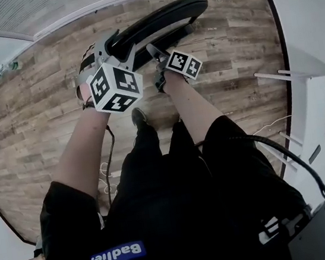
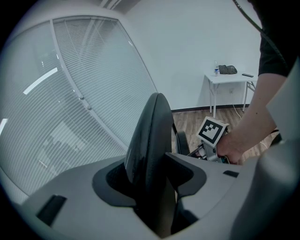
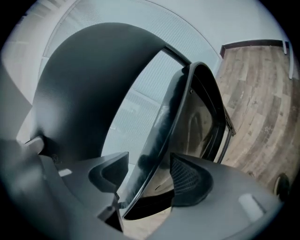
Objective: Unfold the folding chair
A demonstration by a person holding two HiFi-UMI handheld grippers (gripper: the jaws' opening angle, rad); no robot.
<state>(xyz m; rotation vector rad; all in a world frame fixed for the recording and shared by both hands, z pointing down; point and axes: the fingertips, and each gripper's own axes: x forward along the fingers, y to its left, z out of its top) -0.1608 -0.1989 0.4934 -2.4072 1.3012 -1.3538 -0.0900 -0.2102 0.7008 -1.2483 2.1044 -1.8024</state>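
The folding chair (image 1: 159, 20) still looks folded: the left gripper (image 2: 152, 187) clamps its backrest (image 2: 147, 136), and the right gripper (image 3: 150, 180) sits released around its seat edge (image 3: 161, 131).

I wore a black short-sleeved shirt (image 1: 180, 214) with a blue label (image 1: 117, 254), black trousers (image 1: 151, 155) and a dark shoe (image 1: 139, 117), and a black cable (image 1: 286, 154) looped at my side.

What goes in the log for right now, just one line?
chair: folded, standing | left tongs: clamped on chair | right tongs: open around chair edge
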